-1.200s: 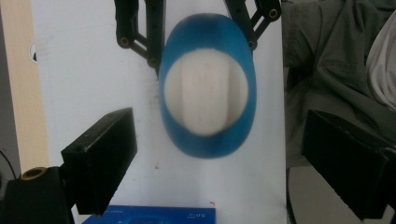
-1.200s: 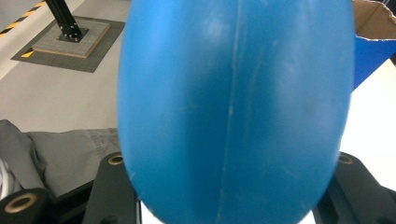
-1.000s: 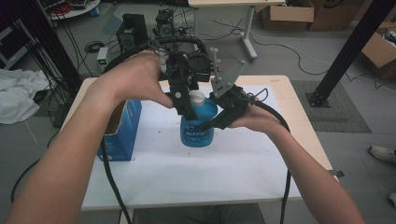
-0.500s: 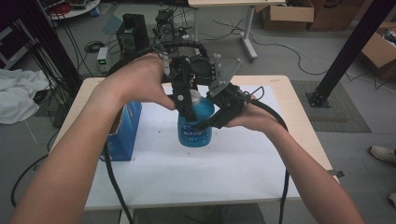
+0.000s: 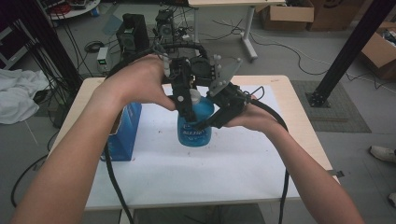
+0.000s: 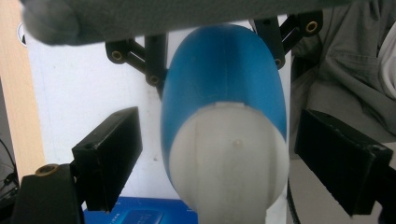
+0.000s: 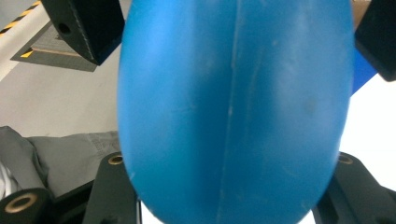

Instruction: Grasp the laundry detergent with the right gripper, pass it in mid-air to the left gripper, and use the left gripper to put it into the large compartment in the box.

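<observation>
One blue bottle (image 5: 194,122), one blue box (image 5: 124,133) at the table's (image 5: 299,121) left edge, two grippers, one white sheet (image 5: 196,168).

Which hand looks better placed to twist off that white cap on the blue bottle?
Left, probably. Its claw already straddles the white plastic cap and has just been closing, pads not yet touching. The right claw is shut on the round blue plastic bottle, steadying it.

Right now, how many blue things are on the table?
2. The blue bottle stands at the table's middle, between both grippers. The blue box stands at the left edge, partly behind the left forearm. More could be hidden behind the arms.
</observation>
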{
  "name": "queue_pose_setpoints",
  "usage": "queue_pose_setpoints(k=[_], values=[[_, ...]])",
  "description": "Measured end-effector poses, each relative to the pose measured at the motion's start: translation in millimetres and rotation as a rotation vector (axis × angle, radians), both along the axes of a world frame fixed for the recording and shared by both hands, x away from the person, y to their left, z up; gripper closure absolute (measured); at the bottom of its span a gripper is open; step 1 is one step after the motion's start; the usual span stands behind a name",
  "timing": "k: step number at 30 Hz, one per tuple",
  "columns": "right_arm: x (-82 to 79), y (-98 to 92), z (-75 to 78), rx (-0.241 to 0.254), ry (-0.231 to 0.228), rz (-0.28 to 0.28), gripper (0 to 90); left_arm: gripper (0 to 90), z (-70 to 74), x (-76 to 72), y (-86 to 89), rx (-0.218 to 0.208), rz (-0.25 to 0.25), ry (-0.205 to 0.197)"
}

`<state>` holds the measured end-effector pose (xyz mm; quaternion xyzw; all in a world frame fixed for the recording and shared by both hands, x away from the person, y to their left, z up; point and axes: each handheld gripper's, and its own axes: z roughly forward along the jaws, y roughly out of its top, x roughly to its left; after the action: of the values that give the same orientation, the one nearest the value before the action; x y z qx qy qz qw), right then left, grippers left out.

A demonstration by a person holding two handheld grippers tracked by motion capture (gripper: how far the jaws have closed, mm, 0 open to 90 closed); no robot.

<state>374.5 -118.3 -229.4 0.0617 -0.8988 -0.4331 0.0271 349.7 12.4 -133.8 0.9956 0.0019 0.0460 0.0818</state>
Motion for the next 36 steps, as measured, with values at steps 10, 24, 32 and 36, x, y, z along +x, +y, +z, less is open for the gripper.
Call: queue_pose_setpoints(k=[10, 24, 32, 36], values=[[1.2, 0.1, -1.1, 0.003, -0.006, -0.002, 45.9, 17.1, -1.0, 0.7, -0.7, 0.002, -0.002, 0.001], [1.8, -1.0, -0.9, 0.013, -0.009, -0.009, 45.9, 20.7, -2.2, 1.4, -2.2, 0.008, -0.005, 0.005], [0.7, -1.4, -0.7, 0.002, -0.001, -0.018, 45.9, 23.8, -2.1, 0.8, -3.0, 0.008, -0.006, -0.001], [1.4, -1.2, -0.7, 0.011, -0.012, -0.017, 45.9, 25.7, -2.1, 1.0, -3.3, 0.009, -0.006, -0.007]])
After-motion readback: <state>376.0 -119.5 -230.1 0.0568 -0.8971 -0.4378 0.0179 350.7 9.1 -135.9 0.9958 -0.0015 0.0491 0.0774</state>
